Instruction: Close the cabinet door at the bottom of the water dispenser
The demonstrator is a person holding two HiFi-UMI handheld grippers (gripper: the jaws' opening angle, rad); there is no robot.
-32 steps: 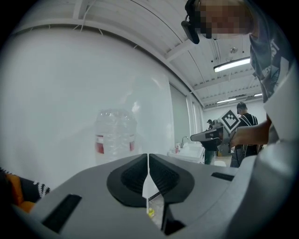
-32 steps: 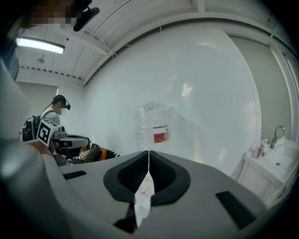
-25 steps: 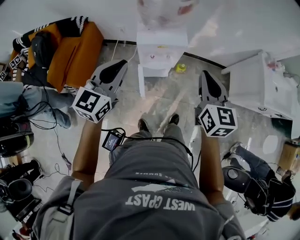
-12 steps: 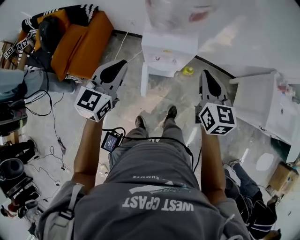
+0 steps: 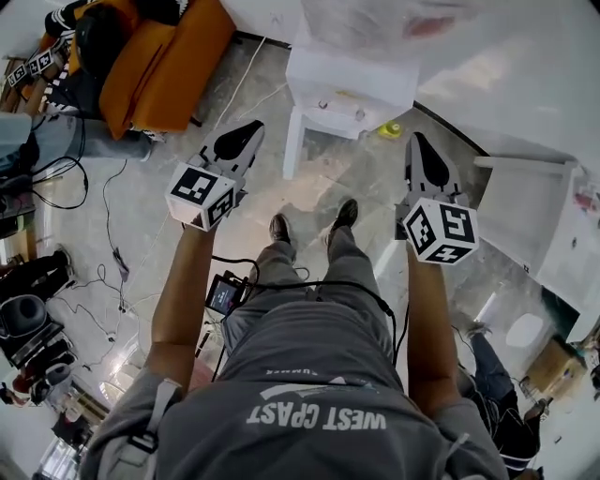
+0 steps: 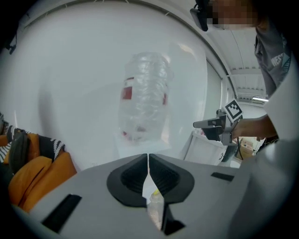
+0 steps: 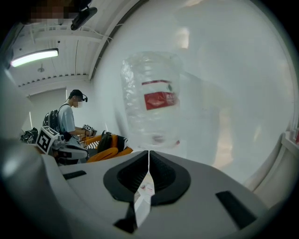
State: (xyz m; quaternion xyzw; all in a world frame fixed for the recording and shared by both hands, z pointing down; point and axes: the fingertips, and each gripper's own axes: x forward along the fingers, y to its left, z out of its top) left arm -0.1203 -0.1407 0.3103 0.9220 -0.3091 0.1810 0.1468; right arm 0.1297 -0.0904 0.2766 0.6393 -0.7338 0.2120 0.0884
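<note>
The white water dispenser [image 5: 352, 84] stands against the wall ahead, with a clear water bottle [image 5: 375, 19] on top; the bottle [image 6: 142, 98] also fills the left gripper view, and the bottle [image 7: 152, 98] the right gripper view. Its bottom cabinet door [image 5: 292, 145] juts out toward me on the dispenser's left side, standing open. My left gripper [image 5: 251, 127] is shut and empty, just left of that door. My right gripper [image 5: 417, 139], also shut and empty, hangs in front of the dispenser's right corner. Both sets of jaws are pressed together: left gripper [image 6: 148, 156], right gripper [image 7: 149, 153].
A small yellow object [image 5: 389, 129] lies on the floor by the dispenser's right foot. An orange sofa [image 5: 159, 66] stands at the left, a white cabinet [image 5: 525, 216] at the right. Cables [image 5: 103, 244] trail over the floor on the left. Another person [image 7: 70, 116] stands beyond the sofa.
I have stepped closer to the dispenser, which now sits larger and more to the right. Both grippers have come down and forward, still shut.
</note>
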